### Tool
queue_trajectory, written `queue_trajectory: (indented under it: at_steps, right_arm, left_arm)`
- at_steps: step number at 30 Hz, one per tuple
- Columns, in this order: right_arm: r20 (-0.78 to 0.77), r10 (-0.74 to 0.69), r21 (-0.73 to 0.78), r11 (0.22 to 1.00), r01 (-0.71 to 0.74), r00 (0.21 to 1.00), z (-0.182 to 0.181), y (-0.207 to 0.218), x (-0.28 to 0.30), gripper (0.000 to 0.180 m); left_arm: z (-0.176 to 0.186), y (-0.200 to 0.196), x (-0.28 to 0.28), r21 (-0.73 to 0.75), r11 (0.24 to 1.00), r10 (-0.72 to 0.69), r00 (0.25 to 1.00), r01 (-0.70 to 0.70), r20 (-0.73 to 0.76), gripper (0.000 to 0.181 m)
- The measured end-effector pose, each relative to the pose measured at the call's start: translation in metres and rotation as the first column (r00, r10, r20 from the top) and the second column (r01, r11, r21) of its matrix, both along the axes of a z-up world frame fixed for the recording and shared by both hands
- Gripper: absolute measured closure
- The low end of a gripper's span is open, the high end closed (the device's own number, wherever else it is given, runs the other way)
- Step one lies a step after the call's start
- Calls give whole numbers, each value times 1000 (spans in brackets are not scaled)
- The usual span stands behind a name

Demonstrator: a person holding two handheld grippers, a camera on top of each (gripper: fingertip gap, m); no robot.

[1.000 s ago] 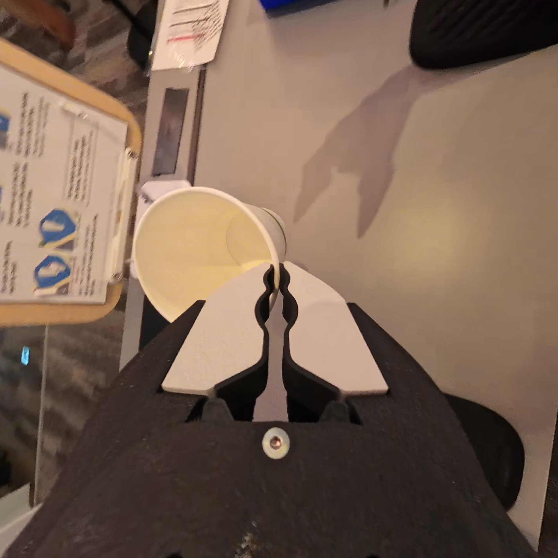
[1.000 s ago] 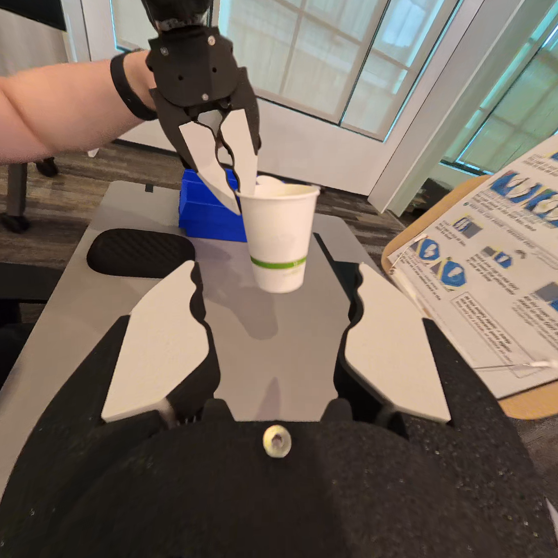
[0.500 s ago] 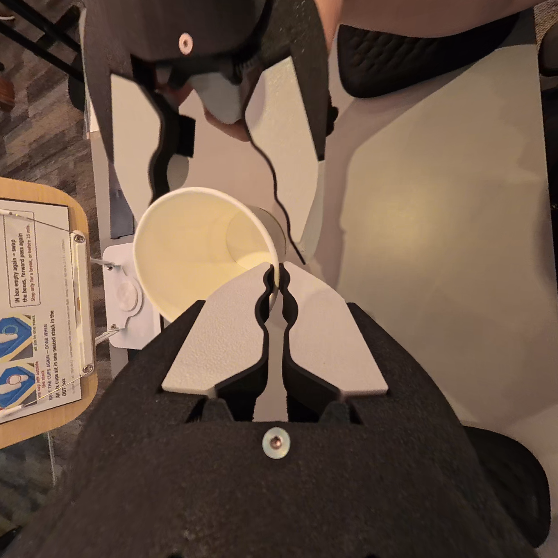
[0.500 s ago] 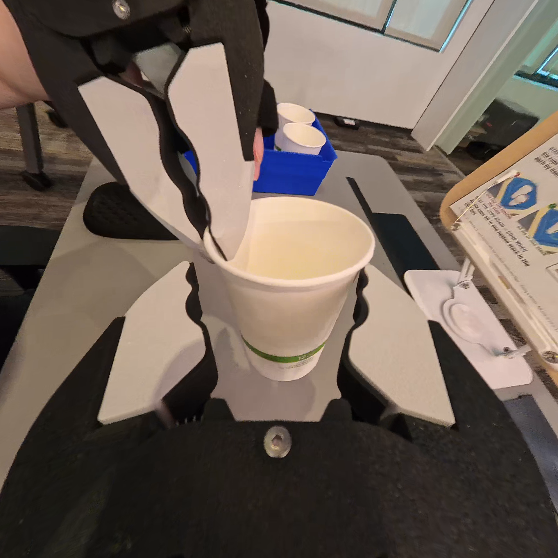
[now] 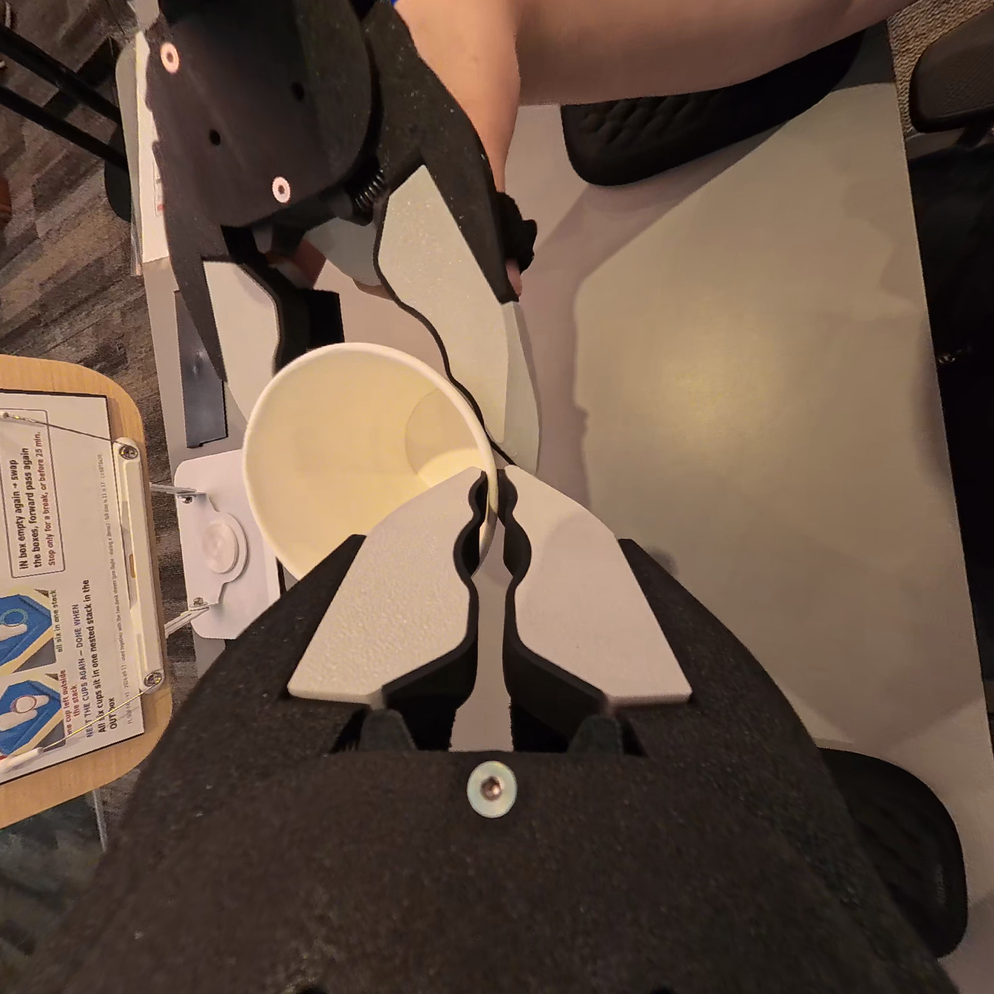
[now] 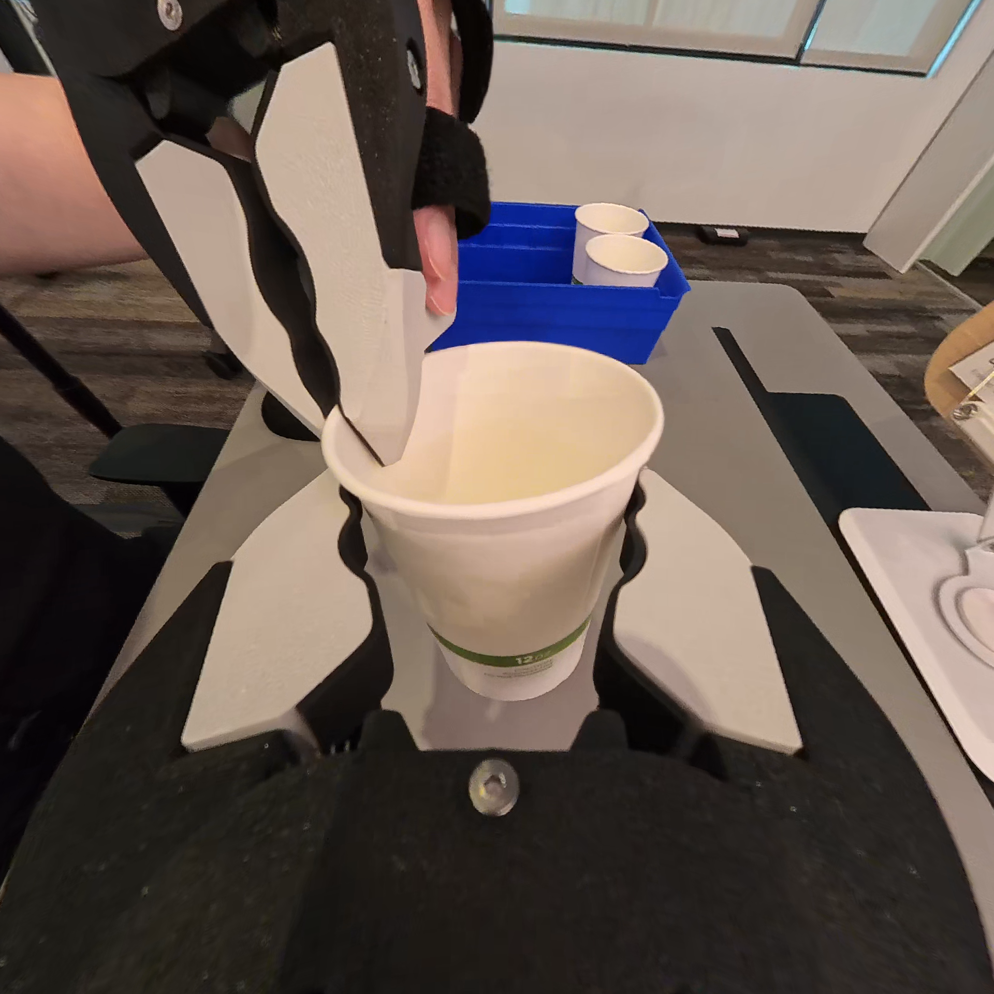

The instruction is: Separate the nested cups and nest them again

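Observation:
A white paper cup (image 6: 500, 538) with a green band near its base hangs upright over the grey table (image 6: 753, 430). My left gripper (image 6: 360, 441) comes down from the upper left and is shut on the cup's rim, one finger inside and one outside. In the left wrist view the cup (image 5: 355, 457) opens toward the camera with the left gripper (image 5: 495, 484) pinching its rim. My right gripper (image 6: 492, 500) is open, with the cup between its fingers (image 6: 301, 591), which stand at the cup's sides just below the rim. The right gripper's fingers (image 5: 452, 301) also show beyond the cup.
A blue bin (image 6: 538, 312) at the table's far end holds two more white cups (image 6: 618, 258). A white stand base (image 6: 914, 591) and an instruction board (image 5: 54, 565) lie to the right of the cup. A black pad (image 5: 699, 134) sits at the near table edge. A person's arm (image 5: 645, 43) is behind the right gripper.
My right gripper has moved forward from well short of the cup until the cup sits between its open fingers. My left gripper has kept its hold on the rim.

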State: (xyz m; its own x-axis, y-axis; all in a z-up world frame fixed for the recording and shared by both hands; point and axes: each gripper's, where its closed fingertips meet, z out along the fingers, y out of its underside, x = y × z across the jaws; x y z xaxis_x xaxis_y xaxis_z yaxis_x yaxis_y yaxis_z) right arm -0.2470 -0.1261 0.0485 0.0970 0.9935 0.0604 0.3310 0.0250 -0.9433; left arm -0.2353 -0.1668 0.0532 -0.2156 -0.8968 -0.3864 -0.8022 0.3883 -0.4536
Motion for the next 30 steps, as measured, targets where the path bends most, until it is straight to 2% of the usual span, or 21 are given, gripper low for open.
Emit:
queue_trajectory:
  at_steps: [4, 9, 14, 19, 23, 25, 26, 28, 30]
  right_arm:
    - [-5, 40, -21, 999, -40, 999, -1, -5, -1, 89]
    - [-12, 83, -45, 995, -83, 996, -3, -9, -1, 90]
    - [-1, 54, -35, 998, -54, 999, -5, -1, 6, 89]
    - [-2, -67, -10, 998, 67, 998, 3, 26, 37, 89]
    - [-83, -274, 27, 961, 277, 958, 36, 54, 99, 89]
    - [-131, -445, 82, 886, 457, 886, 57, 70, 148, 89]
    - [-157, -535, 115, 825, 554, 830, 67, 76, 176, 89]
    - [-209, -702, 177, 657, 733, 680, 83, 85, 238, 89]
    - [-263, -822, 249, 448, 859, 505, 92, 88, 303, 88]
  left_arm:
    - [1, -4, 0, -4, 1000, -6, 1000, 6, 2, 177]
    - [6, 3, 1, 32, 999, 24, 999, -25, 37, 152]
    - [16, 9, -6, 39, 997, 66, 992, -71, 106, 151]
    - [25, 18, -15, 24, 988, 141, 950, -153, 277, 146]
    - [14, 21, -32, -34, 975, 218, 915, -219, 339, 145]
    - [7, 22, -43, -35, 968, 246, 908, -249, 338, 145]
    - [4, 21, -48, -40, 965, 257, 905, -259, 338, 145]
    - [0, 21, -56, -51, 958, 281, 896, -281, 343, 146]
    - [-3, 20, -63, -58, 951, 303, 886, -303, 350, 146]
